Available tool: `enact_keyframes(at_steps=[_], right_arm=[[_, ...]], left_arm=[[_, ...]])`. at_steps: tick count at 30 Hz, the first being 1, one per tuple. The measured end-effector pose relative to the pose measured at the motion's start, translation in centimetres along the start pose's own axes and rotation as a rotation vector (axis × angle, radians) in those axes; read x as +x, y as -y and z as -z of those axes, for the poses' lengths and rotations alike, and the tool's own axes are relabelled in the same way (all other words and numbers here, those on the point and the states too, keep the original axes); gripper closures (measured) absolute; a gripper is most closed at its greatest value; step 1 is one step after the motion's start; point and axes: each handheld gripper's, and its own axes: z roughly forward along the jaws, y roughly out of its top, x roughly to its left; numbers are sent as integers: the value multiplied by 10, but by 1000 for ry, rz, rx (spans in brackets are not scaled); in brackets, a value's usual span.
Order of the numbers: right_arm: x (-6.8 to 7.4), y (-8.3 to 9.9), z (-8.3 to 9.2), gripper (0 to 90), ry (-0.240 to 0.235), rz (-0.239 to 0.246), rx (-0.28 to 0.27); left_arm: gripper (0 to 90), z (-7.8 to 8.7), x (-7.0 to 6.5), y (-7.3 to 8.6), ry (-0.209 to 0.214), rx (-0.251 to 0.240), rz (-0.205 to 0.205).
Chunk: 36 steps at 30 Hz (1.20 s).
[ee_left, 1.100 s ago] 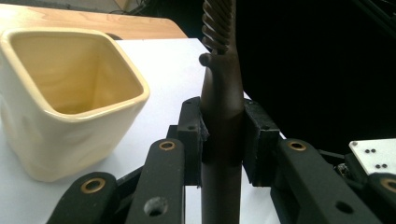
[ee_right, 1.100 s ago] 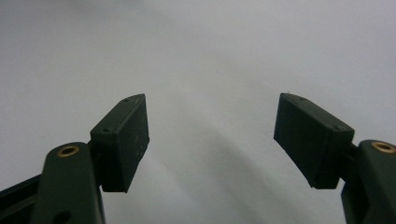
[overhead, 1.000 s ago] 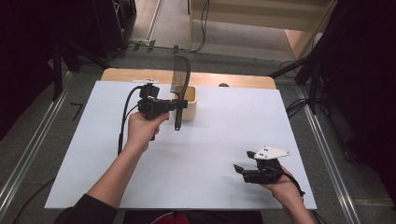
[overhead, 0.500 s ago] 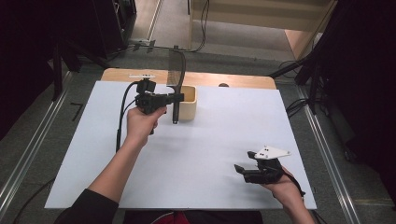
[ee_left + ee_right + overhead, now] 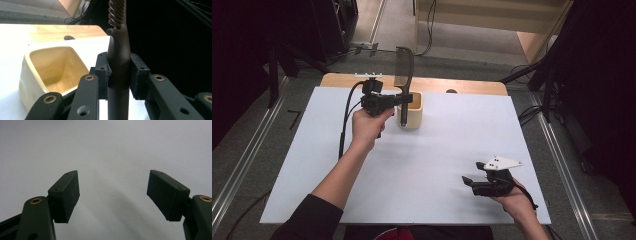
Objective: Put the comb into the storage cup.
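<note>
The left tool (image 5: pixel 404 98) is clamped on the handle of a dark brown comb (image 5: pixel 403 75), which stands upright with its toothed part up and the handle's lower end hanging beside the front left of a cream square cup (image 5: pixel 416 116). From above, the comb sits at the cup's left edge; whether the handle tip is inside the cup or just outside its wall I cannot tell. In the left gripper view the two black pads (image 5: pixel 103 72) press the comb's handle (image 5: pixel 119 75) from both sides, and the cup (image 5: pixel 40 75) sits just to the left of it, its hollow bare and its rim close to the jaws. The cup stands toward the far side of the white surface (image 5: pixel 437 165), near the wooden strip (image 5: pixel 462 86) along the back edge.

The right tool (image 5: pixel 468 181) rests low near the front right corner of the surface, well apart from the cup and comb. Its jaws stand wide, released, with nothing between the pads (image 5: pixel 65 195) but the plain white top
</note>
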Motion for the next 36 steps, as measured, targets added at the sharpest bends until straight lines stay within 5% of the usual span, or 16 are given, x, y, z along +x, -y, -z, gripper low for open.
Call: enact_keyframes(at_steps=[36], right_arm=[[1, -2, -2, 242, -19, -4, -8]], left_arm=[[733, -32, 21, -33, -80, -73, -67]])
